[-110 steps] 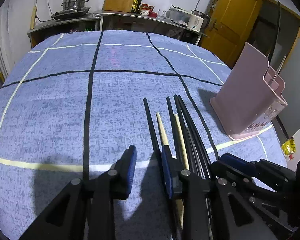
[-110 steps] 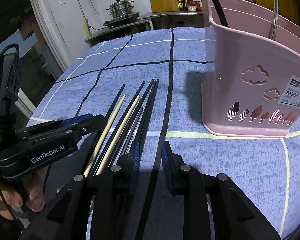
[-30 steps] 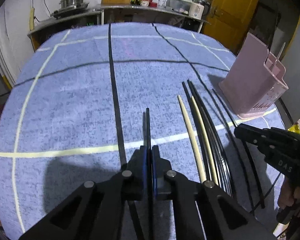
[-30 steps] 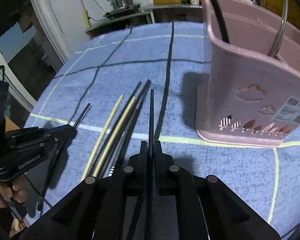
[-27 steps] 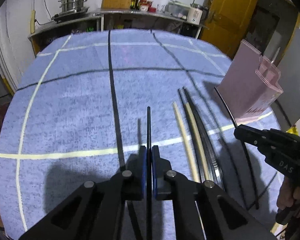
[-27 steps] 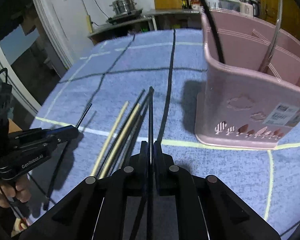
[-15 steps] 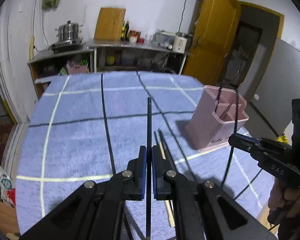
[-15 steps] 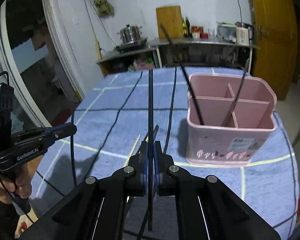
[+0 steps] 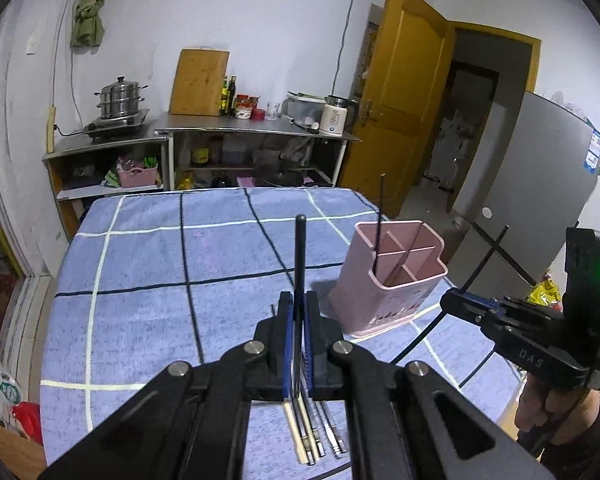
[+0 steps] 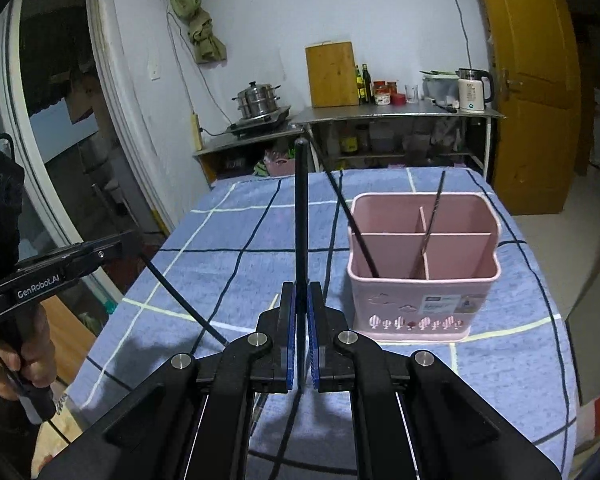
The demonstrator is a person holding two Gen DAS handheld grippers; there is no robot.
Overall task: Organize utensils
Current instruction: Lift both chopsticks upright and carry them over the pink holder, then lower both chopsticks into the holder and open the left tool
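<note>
One blue checked tablecloth (image 9: 140, 264); one pink four-compartment basket (image 10: 422, 276) right of both tongs, holding two utensils; left gripper (image 9: 297, 316) and right gripper (image 10: 301, 312), each clenched on one black chopstick (image 9: 300, 256), raised above table

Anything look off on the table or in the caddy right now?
Nothing spilled or damaged. The pink caddy stands upright with two utensils leaning in it. Each gripper, left and right, holds one black chopstick above the table. The remaining chopsticks lie bundled on the cloth.
</note>
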